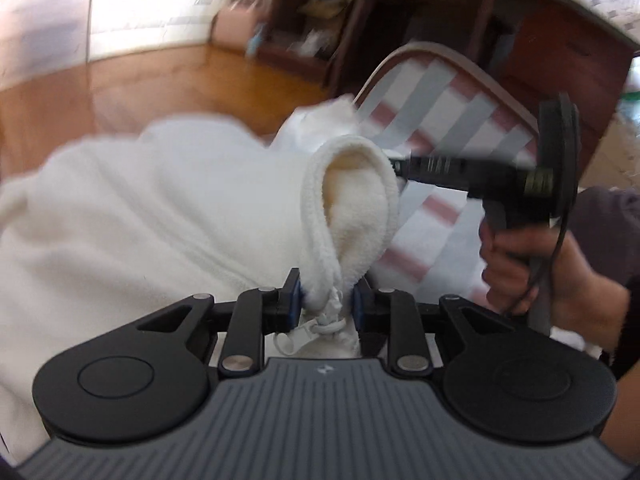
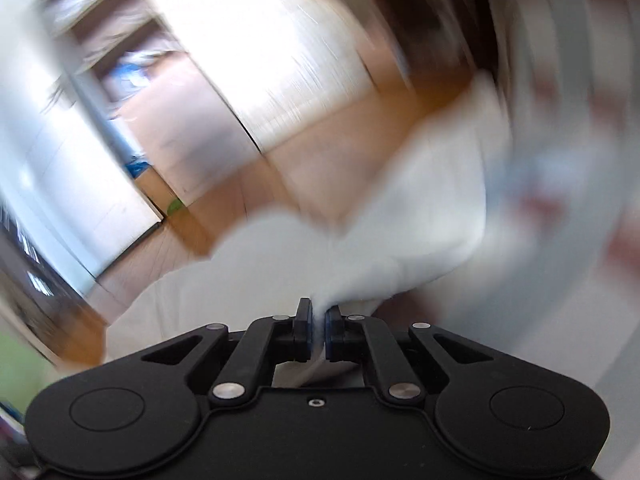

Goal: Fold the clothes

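A white fleece jacket (image 1: 160,208) with a zip lies bunched across the left wrist view. My left gripper (image 1: 326,300) is shut on a thick fold of it at the zip end, the zip pull (image 1: 296,340) hanging just below the pads. The right gripper's body (image 1: 500,176) comes in from the right, held by a person's hand (image 1: 532,264); its tips are hidden behind the jacket's rolled collar (image 1: 352,192). In the blurred right wrist view my right gripper (image 2: 318,330) is shut on a thin edge of the white jacket (image 2: 400,216).
A bed with a pink, grey and white striped cover (image 1: 448,120) lies under and behind the jacket. Orange wooden floor (image 1: 160,76) spreads to the left. Dark wooden shelves (image 1: 360,20) and a cabinet (image 1: 568,60) stand at the back. White doors (image 2: 80,160) show in the right wrist view.
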The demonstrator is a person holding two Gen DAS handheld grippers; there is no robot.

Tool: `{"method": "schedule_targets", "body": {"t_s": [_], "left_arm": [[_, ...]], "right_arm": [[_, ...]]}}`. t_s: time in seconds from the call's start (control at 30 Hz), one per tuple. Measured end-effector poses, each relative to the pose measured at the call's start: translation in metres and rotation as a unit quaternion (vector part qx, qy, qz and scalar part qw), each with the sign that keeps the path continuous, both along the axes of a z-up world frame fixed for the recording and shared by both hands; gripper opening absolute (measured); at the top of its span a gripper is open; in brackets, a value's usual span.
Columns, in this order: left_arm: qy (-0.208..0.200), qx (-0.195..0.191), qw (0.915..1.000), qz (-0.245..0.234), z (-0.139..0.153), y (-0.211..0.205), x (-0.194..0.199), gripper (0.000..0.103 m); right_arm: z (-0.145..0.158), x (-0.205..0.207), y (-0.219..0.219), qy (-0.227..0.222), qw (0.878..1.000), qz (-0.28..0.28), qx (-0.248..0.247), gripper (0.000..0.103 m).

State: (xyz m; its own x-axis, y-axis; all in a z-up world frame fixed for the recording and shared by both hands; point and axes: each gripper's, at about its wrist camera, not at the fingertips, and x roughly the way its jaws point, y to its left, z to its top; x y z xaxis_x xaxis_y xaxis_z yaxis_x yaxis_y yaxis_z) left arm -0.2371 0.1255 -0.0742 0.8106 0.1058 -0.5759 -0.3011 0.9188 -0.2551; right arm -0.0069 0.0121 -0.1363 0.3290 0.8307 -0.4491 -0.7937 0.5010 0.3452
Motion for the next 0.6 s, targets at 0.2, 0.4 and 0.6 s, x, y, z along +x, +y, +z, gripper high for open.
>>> {"method": "schedule_targets", "body": {"t_s": [0.2,0.4,0.6], "left_arm": [[0.112,-0.037,0.9929,-0.014,-0.053,-0.02,0.024,0.025],[0.079,-0.037,0.9943,0.061,-0.024,0.024,-0.045,0.047],[0.049,-0.058,0.9657,0.248,-0.008,0.096,-0.102,0.049]], "right_arm": [[-0.052,0.005,-0.01,-0.03,0.986,-0.073,-0.145,0.005],[-0.04,-0.013,0.015,-0.101,0.961,-0.079,-0.244,0.011],[0.011,-0.001,0.001,-0.066,0.958,-0.144,-0.241,0.025]]}}
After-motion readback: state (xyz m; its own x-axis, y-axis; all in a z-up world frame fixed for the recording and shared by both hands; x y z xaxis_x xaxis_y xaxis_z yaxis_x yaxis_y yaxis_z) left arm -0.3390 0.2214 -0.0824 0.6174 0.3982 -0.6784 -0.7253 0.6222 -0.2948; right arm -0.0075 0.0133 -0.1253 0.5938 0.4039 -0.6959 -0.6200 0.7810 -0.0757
